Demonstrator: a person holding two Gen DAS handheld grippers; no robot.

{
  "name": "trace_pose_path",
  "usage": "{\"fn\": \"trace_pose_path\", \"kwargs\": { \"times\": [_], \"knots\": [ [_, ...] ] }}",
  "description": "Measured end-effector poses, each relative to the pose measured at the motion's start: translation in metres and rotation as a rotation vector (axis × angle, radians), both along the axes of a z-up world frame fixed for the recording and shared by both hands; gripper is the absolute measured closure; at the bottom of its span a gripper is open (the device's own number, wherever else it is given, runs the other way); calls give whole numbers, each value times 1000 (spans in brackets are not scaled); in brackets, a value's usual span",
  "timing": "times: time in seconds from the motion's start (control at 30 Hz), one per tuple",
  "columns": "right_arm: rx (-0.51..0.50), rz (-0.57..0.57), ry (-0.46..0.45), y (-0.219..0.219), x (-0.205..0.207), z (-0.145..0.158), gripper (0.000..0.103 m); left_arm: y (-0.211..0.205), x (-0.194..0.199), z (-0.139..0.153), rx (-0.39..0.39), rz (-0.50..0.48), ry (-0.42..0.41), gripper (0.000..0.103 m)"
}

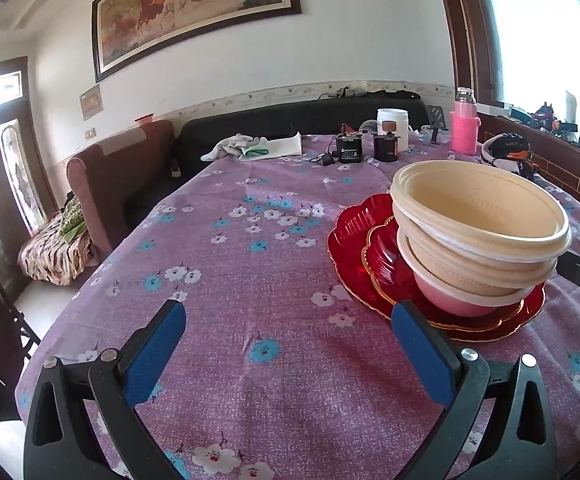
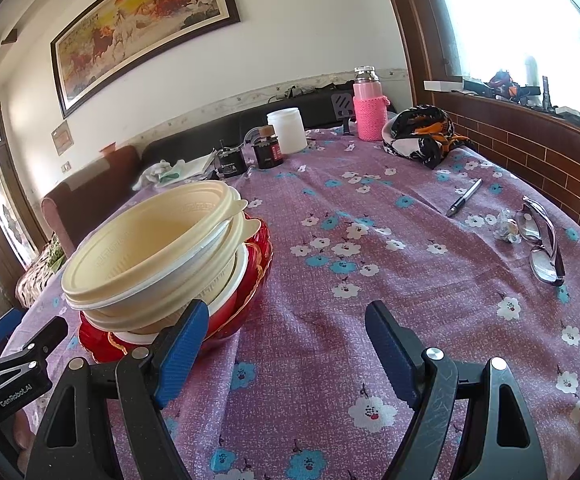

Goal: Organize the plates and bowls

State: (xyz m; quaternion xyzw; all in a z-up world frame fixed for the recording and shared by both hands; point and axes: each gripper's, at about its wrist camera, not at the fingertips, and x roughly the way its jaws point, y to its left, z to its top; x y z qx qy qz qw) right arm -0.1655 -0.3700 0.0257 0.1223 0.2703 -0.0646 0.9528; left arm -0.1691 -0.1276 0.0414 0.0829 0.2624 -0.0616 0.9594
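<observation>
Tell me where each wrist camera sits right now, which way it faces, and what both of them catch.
Left wrist: low over the near table edge, facing the far sofa wall; the open left tongs frame bare tablecloth, with the bowl stack on red plates to its right.
Right wrist: same height, to the stack's right, facing likewise; the open right tongs sit low, the left-hand finger overlapping the stack, with the glasses and pen to the right.
Shared: stack, plates, pink bottle, and each view's edge catches the other tool.

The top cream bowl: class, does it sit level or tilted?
Tilted. The top cream bowl has a slanted rim and sits askew on the bowls below.
</observation>
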Motion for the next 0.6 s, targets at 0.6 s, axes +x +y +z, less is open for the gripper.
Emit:
{"fn": "trace_pose_path", "kwargs": {
  "times": [0.6],
  "knots": [
    [0,1,1,0,0,0,19,-2,0,-1,31,-2,7,0]
  ]
}}
